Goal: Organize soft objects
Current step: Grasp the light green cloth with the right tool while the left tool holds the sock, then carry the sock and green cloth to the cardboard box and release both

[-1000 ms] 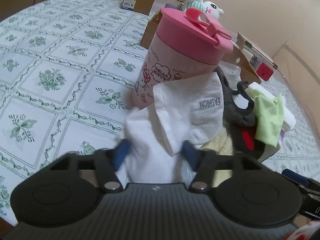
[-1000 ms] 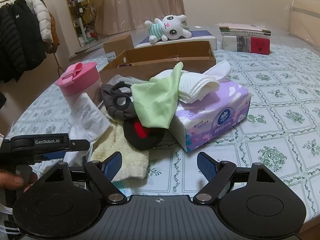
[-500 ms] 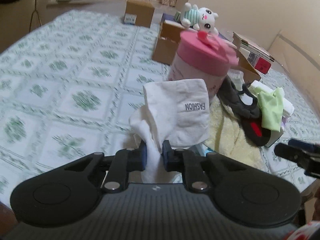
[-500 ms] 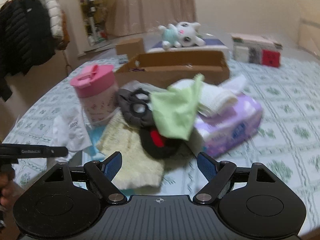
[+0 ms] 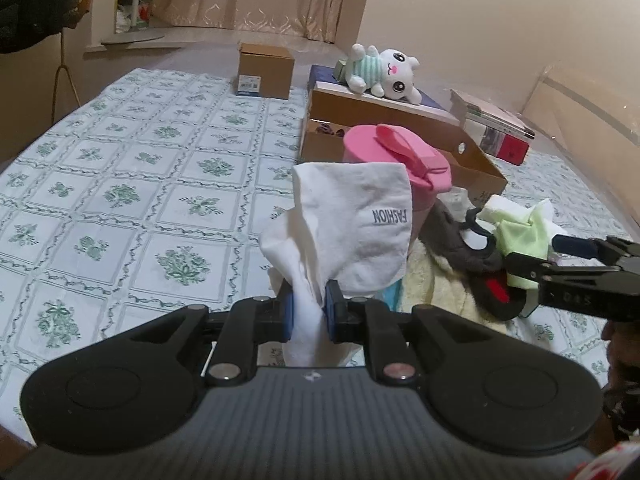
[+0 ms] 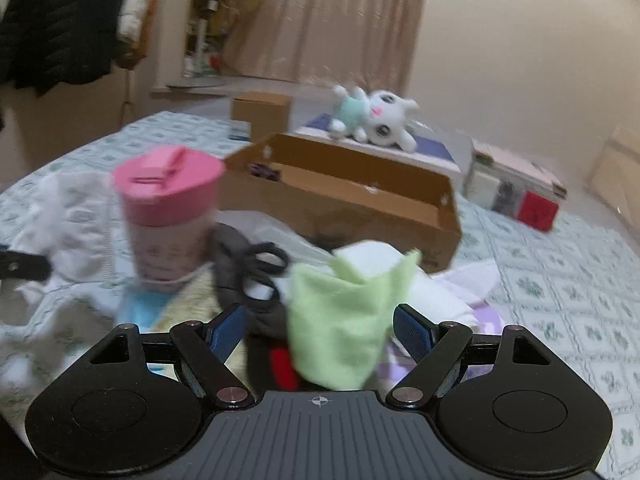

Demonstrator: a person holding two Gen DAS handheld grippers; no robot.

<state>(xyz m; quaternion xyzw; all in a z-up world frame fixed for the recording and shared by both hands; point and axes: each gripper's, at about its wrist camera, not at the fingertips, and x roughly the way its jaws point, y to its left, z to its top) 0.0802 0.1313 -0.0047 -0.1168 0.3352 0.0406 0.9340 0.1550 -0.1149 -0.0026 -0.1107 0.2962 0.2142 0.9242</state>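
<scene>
A white sock (image 5: 360, 224) printed FASHION hangs lifted above the bed, with my left gripper (image 5: 308, 304) shut on its lower folds. In the right wrist view this sock (image 6: 76, 224) shows blurred at the left. My right gripper (image 6: 318, 314) stands open, and a light green cloth (image 6: 344, 320) lies between its blue pads without either pad pressing on it. The green cloth (image 5: 520, 236) lies on a pile with a grey and black piece (image 6: 244, 264), a pale yellow towel (image 5: 436, 284) and white tissues (image 6: 436, 296). The right gripper (image 5: 540, 256) also reaches in from the right of the left wrist view.
A pink-lidded cup (image 6: 168, 208) stands just left of the pile. Behind it is an open cardboard box (image 6: 360, 208), with a white plush toy (image 6: 376, 120) on a flat box beyond. Books (image 6: 516, 184) lie at the right, a small carton (image 5: 264, 68) far back. The bedspread (image 5: 120, 184) stretches left.
My left gripper closed on the white sock and lifted it off the pile. My right gripper swung left toward the pile, so the green cloth now lies between its fingers.
</scene>
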